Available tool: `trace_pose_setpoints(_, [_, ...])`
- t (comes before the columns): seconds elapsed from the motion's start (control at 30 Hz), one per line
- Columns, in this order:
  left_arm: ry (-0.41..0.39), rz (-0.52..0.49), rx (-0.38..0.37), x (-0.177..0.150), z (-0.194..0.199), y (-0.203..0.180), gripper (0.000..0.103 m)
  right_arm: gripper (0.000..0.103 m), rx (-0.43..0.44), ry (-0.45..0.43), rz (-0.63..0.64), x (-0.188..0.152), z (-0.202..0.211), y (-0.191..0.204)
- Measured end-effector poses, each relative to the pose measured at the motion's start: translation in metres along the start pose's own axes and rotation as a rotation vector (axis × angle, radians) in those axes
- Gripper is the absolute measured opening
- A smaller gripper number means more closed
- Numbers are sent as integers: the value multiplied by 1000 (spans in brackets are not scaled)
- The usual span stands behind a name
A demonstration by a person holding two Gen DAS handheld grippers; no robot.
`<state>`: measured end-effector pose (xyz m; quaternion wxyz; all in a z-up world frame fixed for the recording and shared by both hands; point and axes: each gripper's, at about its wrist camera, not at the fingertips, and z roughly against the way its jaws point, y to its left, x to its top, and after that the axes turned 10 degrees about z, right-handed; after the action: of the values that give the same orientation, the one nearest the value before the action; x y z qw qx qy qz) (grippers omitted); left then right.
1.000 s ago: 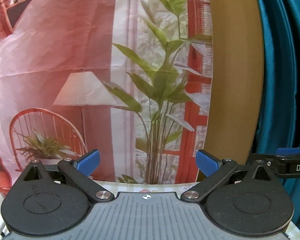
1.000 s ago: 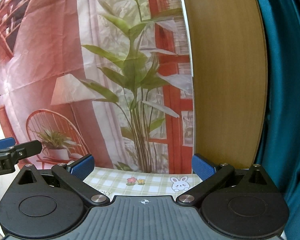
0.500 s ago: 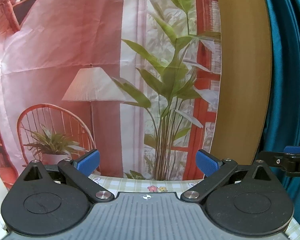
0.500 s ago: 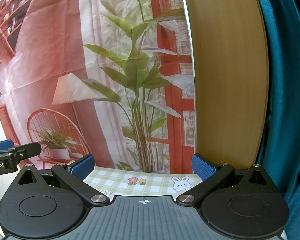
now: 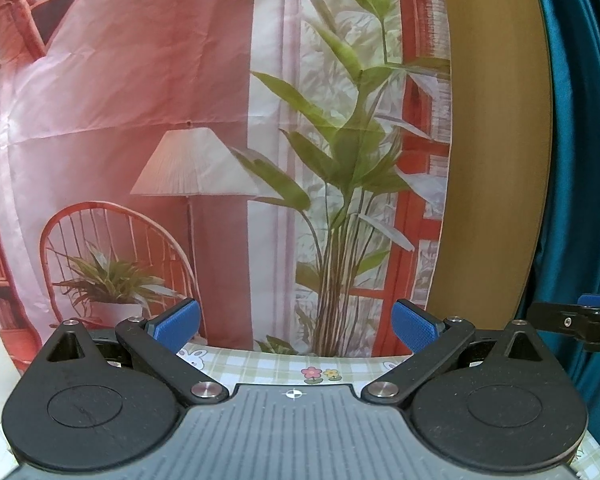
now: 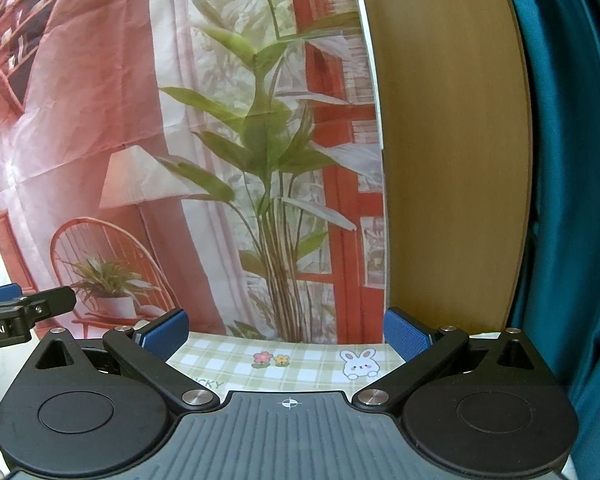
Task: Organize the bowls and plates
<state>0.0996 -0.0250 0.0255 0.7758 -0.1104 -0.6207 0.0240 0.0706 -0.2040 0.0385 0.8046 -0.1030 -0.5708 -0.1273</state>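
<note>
**Two empty grippers raised toward a printed backdrop**

The left gripper [image 5: 296, 326] and right gripper [image 6: 286, 334] are both spread wide with nothing between their blue pads [image 5: 178, 324]. Both face a fabric backdrop [image 5: 148, 92] printed with a lamp, chair and tall plant, beside a wooden panel [image 6: 448, 140] and teal curtain [image 6: 572, 160]. A green checked tablecloth [image 6: 300, 364] lies just below. No plates or bowls are in view.

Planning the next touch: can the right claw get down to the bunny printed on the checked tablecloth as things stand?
Probably yes. The right claw is open and empty, and the bunny lies on bare tablecloth just ahead between its fingers, with nothing in between.
</note>
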Motion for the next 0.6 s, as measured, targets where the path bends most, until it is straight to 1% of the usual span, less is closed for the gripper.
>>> trace_pose_setpoints(0.6, [-2,3,10,-1,-1,1,103,103,-1,1,-1,-2,1,-2])
